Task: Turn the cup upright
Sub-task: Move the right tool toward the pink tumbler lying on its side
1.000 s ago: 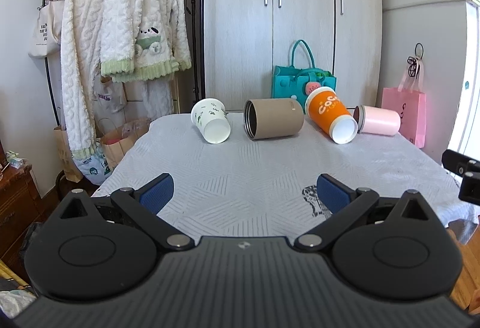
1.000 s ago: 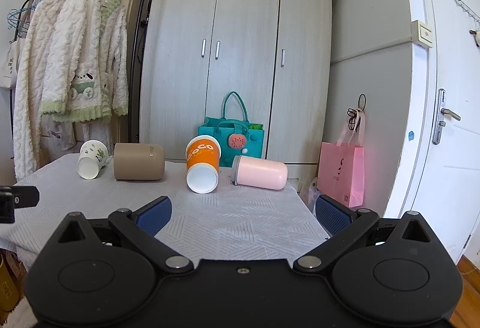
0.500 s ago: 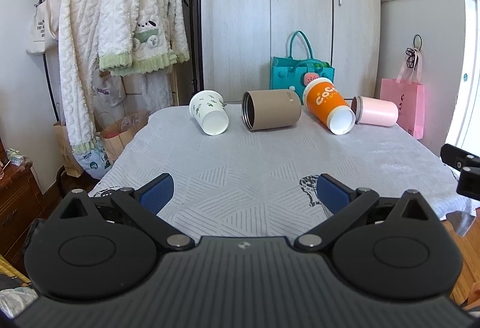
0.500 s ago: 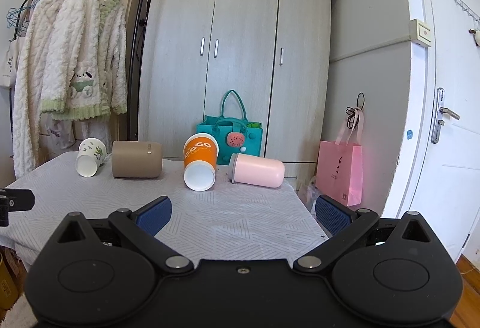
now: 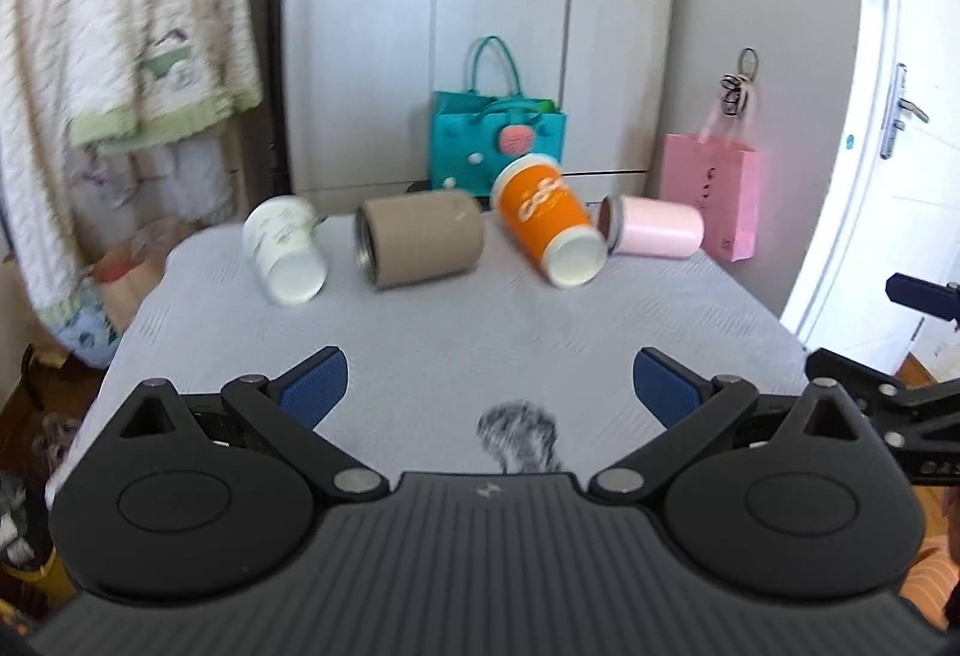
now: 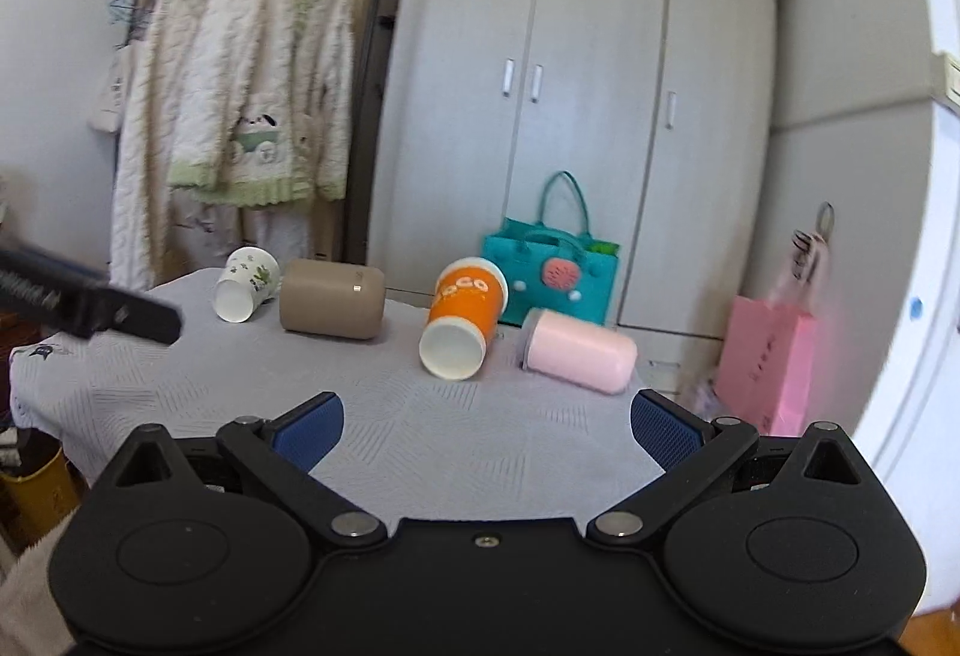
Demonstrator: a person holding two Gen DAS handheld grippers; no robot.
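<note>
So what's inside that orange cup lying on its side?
The orange cup shows only a plain white inside through its open mouth, and nothing visible in it. The deepest part near its base is hidden in both views. It lies on the table.

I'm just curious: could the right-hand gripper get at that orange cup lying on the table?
Probably yes. The right gripper is open, and only bare tablecloth lies between it and the orange cup. The pink cup lies close beside it, which could crowd one finger.
</note>
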